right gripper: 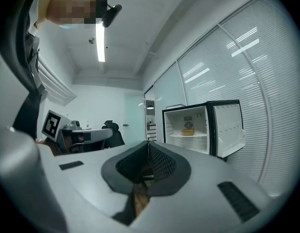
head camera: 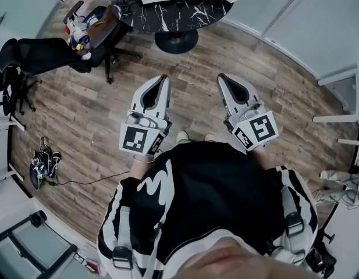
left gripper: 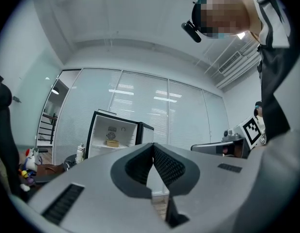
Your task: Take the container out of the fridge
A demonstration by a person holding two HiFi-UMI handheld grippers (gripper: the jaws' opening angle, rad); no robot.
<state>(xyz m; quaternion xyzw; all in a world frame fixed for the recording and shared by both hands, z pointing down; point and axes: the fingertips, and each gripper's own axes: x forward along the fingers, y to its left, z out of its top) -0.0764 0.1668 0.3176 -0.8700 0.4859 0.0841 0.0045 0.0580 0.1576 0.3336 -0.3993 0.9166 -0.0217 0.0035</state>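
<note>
Fingers [left gripper: 167, 164] of left gripper [head camera: 163, 79] and right gripper [head camera: 221, 77] meet, empty; container [right gripper: 187, 132] sits upright in the far open fridge [right gripper: 227, 127]; wooden floor [head camera: 80, 150] beneath.

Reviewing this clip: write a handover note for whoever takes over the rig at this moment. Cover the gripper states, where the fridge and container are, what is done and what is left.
Left gripper: shut, empty.
Right gripper: shut, empty.
Both are held out in front of the person, well short of the fridge.
Fridge door: open.
Container: on the shelf inside, untouched.
Done: nothing on the container yet.
Left: walk up, open a gripper, grip the container and bring it out.
</note>
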